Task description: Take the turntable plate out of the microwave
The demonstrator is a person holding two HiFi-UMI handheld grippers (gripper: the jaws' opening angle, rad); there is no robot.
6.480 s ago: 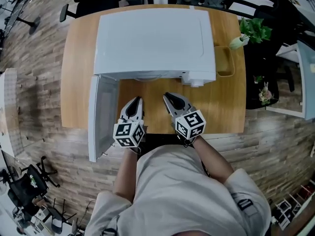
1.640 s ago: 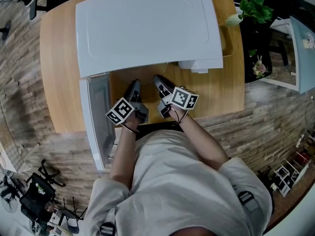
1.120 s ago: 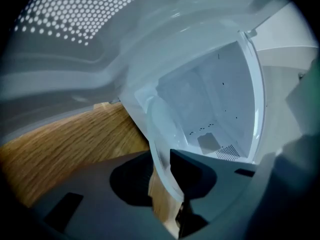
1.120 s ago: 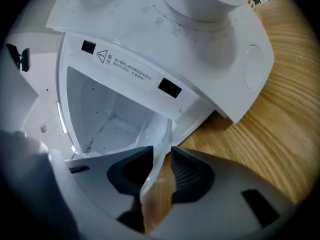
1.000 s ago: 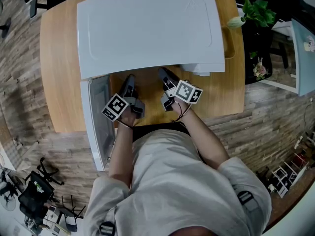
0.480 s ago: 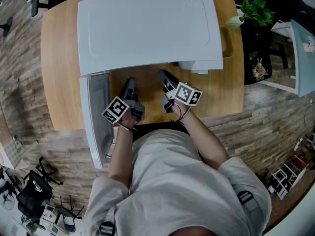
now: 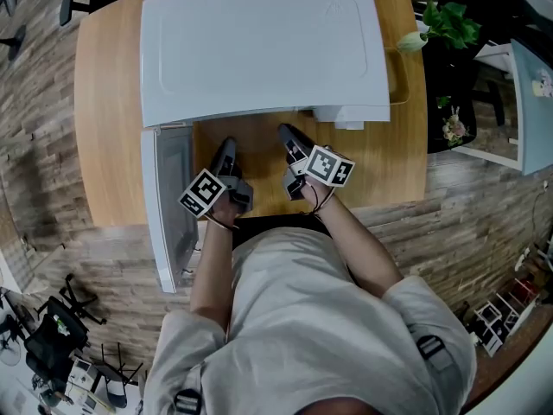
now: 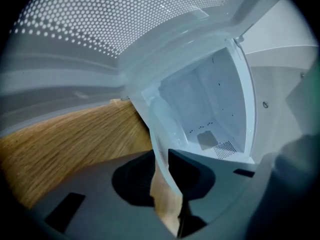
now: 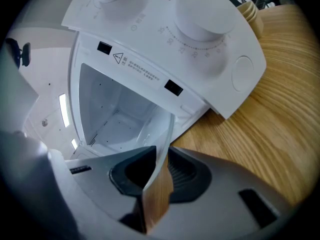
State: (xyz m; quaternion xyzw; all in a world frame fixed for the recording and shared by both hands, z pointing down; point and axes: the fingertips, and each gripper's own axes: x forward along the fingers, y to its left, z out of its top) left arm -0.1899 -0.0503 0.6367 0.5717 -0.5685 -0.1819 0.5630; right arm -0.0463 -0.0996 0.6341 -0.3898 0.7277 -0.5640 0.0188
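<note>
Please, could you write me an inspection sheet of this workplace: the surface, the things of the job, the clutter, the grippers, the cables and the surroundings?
Surface: wooden table; the microwave stands on it.
Job's things: white microwave, its door swung open to the left; glass plate at the open front.
Clutter: small wooden tray to the right of the microwave; leafy plant by the table's far right corner.
Grippers: left gripper and right gripper both have their jaws closing with the plate's rim between them; neither looks clamped on it yet.
Cables: nothing seen.
Surroundings: plank floor; dark stands at lower left, too small to name.
</note>
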